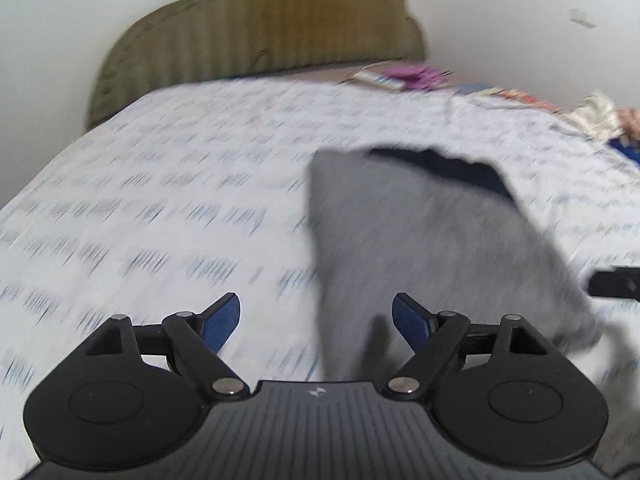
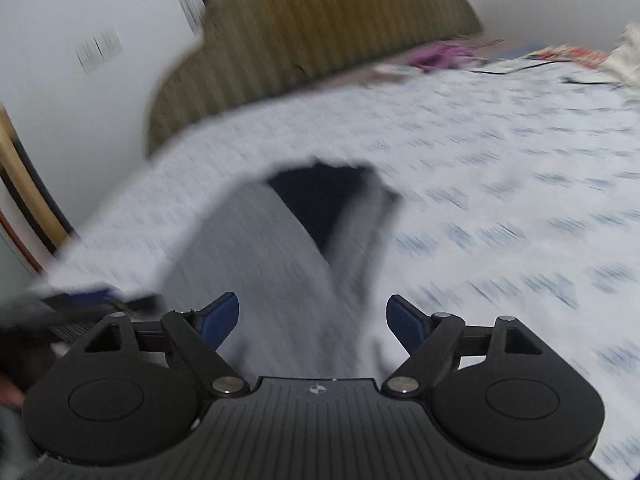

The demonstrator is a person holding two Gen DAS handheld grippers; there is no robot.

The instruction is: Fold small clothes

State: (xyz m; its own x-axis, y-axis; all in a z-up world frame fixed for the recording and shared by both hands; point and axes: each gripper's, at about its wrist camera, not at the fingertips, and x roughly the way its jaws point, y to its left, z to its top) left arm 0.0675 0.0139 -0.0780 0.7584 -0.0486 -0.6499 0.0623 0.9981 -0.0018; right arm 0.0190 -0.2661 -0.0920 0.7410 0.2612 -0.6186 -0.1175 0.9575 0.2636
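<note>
On the bed (image 1: 168, 184), a grey garment (image 1: 420, 248) lies flat on the patterned sheet. Left gripper (image 1: 316, 322) hovers at its left edge, fingers spread, holding nothing. Right gripper (image 2: 312, 320) is above the garment, also spread and empty.

One grey garment (image 1: 432, 248) — one bed (image 1: 160, 200), one headboard (image 1: 256, 28)

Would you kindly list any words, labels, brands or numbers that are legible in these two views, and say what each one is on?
No text can be read in either view.
Left gripper: a small white emblem on its body, no letters.
Right gripper: a small round emblem on its body, no letters.
Bedsheet: blue marks, too blurred to tell whether they are writing.
Wall plate: dark smears, unreadable.
</note>
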